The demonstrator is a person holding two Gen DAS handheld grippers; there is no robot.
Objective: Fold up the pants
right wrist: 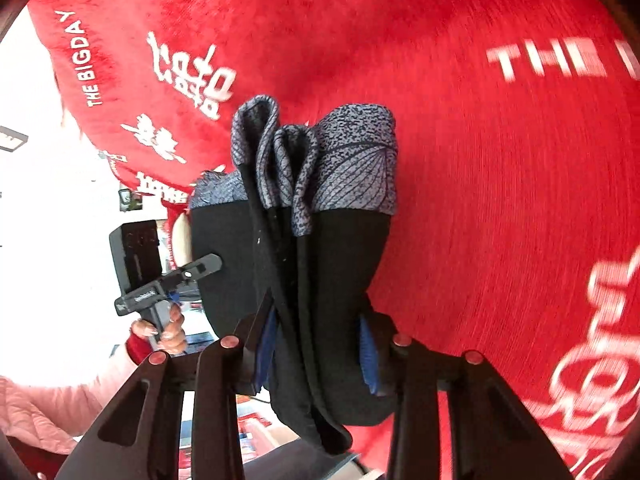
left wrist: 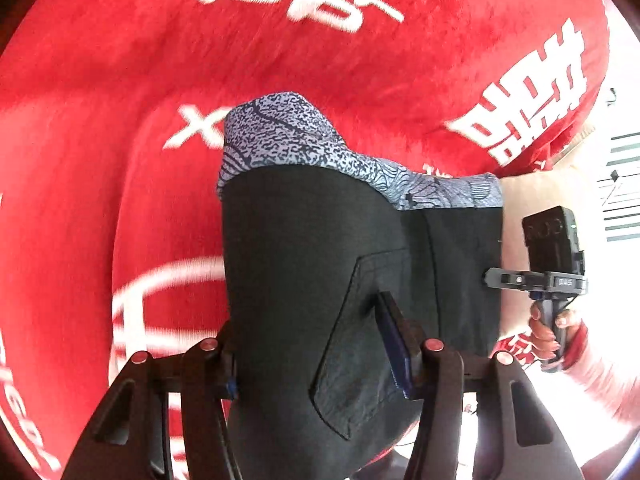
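The pants (left wrist: 312, 248) are black with a grey-blue patterned waistband (left wrist: 288, 140) and a back pocket. Both grippers hold them up off the red blanket. My left gripper (left wrist: 320, 344) is shut on the black cloth beside the pocket. My right gripper (right wrist: 316, 344) is shut on a bunched, folded edge of the pants (right wrist: 320, 248), with waistband folds (right wrist: 352, 160) above the fingers. The right gripper's body (left wrist: 552, 264) shows at the right of the left wrist view, and the left gripper's body (right wrist: 160, 280) at the left of the right wrist view.
A red plush blanket (left wrist: 360, 52) with white lettering covers the surface under the pants and fills both views (right wrist: 500, 180). The person's hands in pink sleeves (right wrist: 40, 400) hold the gripper handles. Bright white room beyond the blanket edge.
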